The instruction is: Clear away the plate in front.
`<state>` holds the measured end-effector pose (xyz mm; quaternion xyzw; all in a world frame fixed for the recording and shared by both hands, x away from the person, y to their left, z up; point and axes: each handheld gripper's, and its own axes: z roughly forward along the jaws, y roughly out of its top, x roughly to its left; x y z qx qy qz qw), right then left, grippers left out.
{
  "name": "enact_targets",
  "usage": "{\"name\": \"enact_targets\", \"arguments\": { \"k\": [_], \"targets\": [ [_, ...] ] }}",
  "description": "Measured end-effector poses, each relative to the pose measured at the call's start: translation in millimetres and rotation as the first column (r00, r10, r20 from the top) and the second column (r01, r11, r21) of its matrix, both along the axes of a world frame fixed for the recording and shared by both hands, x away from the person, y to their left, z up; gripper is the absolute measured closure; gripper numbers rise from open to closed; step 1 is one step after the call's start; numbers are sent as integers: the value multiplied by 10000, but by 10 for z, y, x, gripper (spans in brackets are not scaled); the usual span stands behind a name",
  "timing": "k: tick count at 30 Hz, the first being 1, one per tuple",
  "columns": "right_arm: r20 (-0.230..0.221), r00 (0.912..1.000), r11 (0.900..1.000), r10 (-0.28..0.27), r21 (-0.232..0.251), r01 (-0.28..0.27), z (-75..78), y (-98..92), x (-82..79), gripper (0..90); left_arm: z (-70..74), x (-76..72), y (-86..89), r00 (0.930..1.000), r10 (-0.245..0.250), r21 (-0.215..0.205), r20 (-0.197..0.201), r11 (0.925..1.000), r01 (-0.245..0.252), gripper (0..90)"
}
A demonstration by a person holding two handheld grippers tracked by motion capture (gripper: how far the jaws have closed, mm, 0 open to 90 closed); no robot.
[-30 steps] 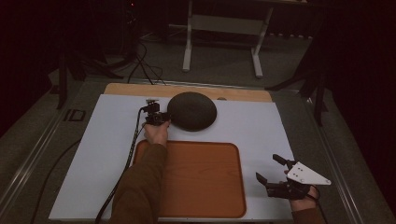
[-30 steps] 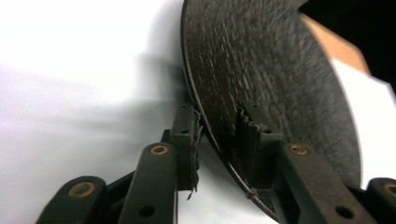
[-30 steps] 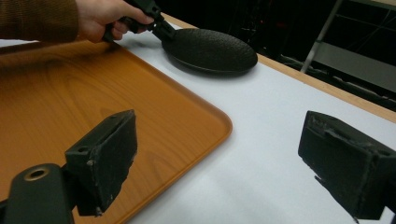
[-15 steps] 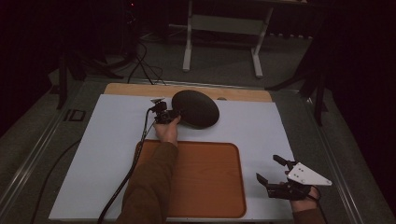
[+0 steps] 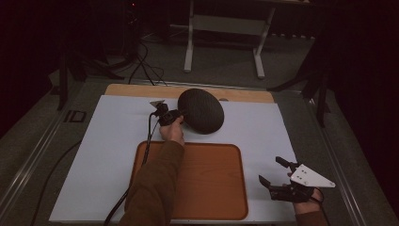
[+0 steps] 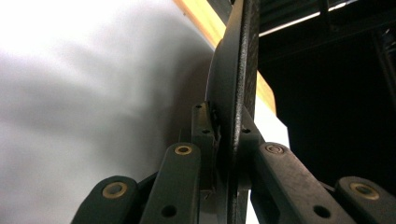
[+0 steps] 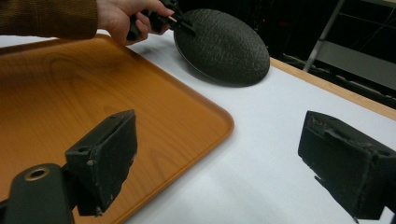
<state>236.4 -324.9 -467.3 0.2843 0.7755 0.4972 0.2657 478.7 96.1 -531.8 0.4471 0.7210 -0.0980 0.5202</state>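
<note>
The left gripper (image 5: 175, 114) is clamped on the near-left rim of a round, dark, rough-textured plate (image 5: 201, 111), its jaws pressed against both faces of the edge. In the left gripper view the plate (image 6: 236, 93) runs almost straight up between the jaws, so it is tipped well on edge, lifted at the gripper's side. Whether the far rim touches the white table cover (image 5: 108, 141) beneath it, I cannot tell.

Just behind that gripper, toward the person, lies the orange-brown wooden tray with rounded corners (image 5: 207, 188). It holds nothing. Well off to the right of it, the right gripper (image 5: 278, 172) hangs above the table cover near the tray's right edge, jaws spread wide and empty.

As a judgement, the grasp and the lift are done — what seems left is to carry the plate back over the tray and set it down flat.

The right gripper view gives what the left one cannot: the plate's pebbled underside (image 7: 219, 46) as a whole disc, the hand (image 7: 123, 18) gripping the tool, and the tray's raised lip (image 7: 219, 119) just beside the plate. The left gripper view alone shows the pinch itself up close.
</note>
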Motion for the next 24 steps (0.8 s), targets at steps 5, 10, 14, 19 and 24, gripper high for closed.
{"name": "enact_targets", "arguments": {
  "k": [5,10,14,19,24],
  "targets": [
    [-23,10000,10000,-42,33,42,-1,-13,-3,115,-16,-33,8,10000,-21,-300,84,9995,23,849],
    [-9,10000,10000,-66,12,66,0,-15,-9,114,53,-87,58,9998,-47,-557,207,9984,58,849],
    [-17,10000,10000,-95,5,95,0,-14,-11,115,129,-143,129,9990,-304,-649,332,9974,325,849],
    [-47,9999,10000,-91,-38,91,-5,-6,-6,115,194,-244,232,9979,-314,-973,573,9946,369,849],
    [-51,9999,9999,-102,-62,102,-4,-6,-9,115,253,-359,318,9971,-416,-1036,636,9935,480,850]
  ]
}}
